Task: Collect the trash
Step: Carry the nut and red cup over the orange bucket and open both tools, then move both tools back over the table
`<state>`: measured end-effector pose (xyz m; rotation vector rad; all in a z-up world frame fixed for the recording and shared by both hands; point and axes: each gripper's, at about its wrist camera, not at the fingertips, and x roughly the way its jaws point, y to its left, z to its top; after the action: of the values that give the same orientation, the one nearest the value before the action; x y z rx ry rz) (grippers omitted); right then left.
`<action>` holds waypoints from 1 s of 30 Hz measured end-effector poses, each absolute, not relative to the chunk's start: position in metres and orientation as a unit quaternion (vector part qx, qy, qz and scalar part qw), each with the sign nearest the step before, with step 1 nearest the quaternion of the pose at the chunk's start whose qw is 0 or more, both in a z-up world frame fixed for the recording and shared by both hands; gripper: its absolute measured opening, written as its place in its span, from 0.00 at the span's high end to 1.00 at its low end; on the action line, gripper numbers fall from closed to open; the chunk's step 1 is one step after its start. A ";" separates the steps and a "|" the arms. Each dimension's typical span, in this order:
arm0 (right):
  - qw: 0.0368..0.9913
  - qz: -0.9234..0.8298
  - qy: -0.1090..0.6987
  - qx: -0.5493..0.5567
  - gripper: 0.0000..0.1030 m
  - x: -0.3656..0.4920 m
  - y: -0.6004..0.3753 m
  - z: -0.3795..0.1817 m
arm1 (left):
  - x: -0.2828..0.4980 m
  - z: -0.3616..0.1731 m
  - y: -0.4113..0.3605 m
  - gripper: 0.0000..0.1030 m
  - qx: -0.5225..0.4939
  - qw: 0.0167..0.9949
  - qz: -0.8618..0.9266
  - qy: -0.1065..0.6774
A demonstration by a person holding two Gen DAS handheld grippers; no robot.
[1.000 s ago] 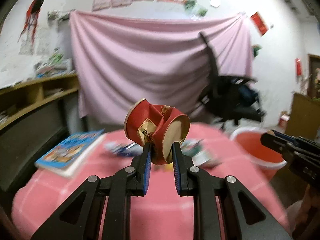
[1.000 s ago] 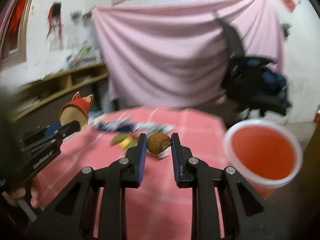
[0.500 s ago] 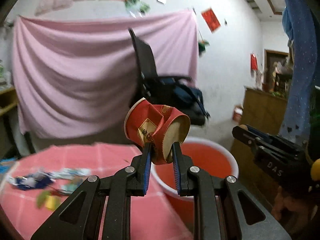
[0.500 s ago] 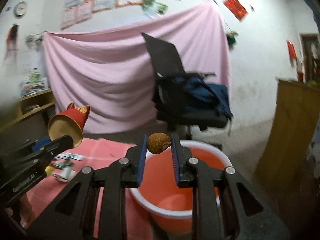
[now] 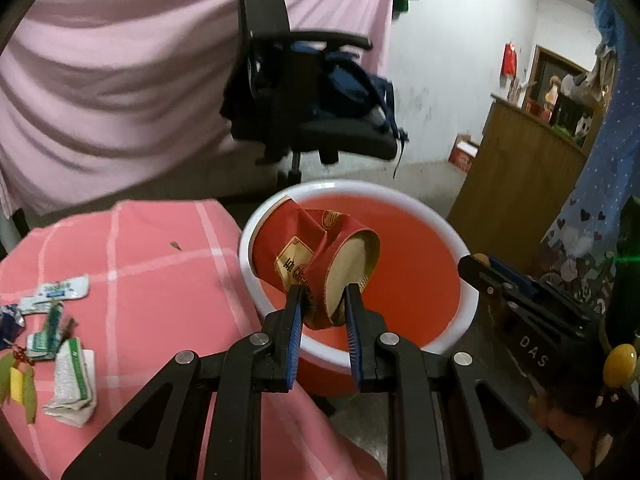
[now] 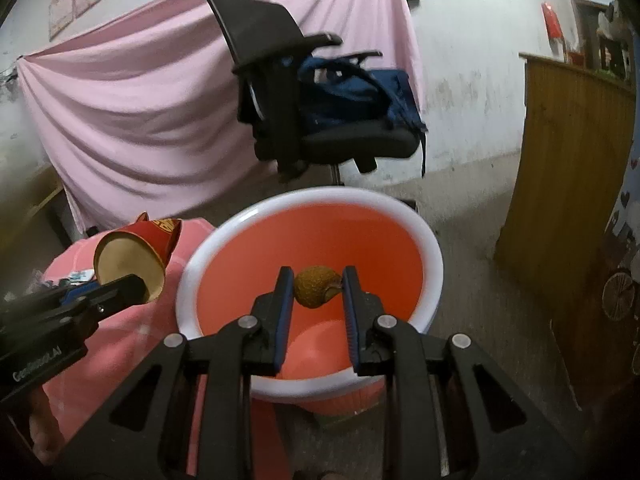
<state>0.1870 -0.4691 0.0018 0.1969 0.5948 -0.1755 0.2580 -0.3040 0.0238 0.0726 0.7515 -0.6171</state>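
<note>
Counter (image 5: pixel 132 248), pink check cloth: wrappers (image 5: pixel 68 376) lie loose at its left. Left hand-held gripper (image 5: pixel 322 312): clamped on a crushed red paper cup (image 5: pixel 316 256), long axis crosswise, over the bucket's (image 5: pixel 448 236) near-left rim. Right hand-held gripper (image 6: pixel 316 300): pinching a brown nut shell (image 6: pixel 314 292) above the bucket's open mouth; likely better centred for release.

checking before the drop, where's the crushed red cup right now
The crushed red cup is pinched in the left tool, over the near-left rim of the orange bucket.
</note>
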 end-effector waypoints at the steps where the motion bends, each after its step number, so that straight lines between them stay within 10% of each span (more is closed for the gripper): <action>1: 0.945 -0.087 0.300 0.097 0.24 0.188 -0.469 -0.001 | 0.262 0.022 -0.305 0.83 0.035 0.880 -0.296 0.370; 20: 0.918 -0.074 0.371 0.119 0.22 0.210 -0.474 -0.031 | 0.273 0.005 -0.294 0.81 -0.007 0.858 -0.280 0.431; 30: 0.923 -0.063 0.360 0.117 0.09 0.206 -0.456 -0.014 | 0.250 0.026 -0.249 0.62 -0.023 0.891 -0.255 0.376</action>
<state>0.2063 -0.4563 -0.0142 0.2402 0.7396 -0.1287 0.2495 -0.2491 0.0259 -0.0469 0.7802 -0.5293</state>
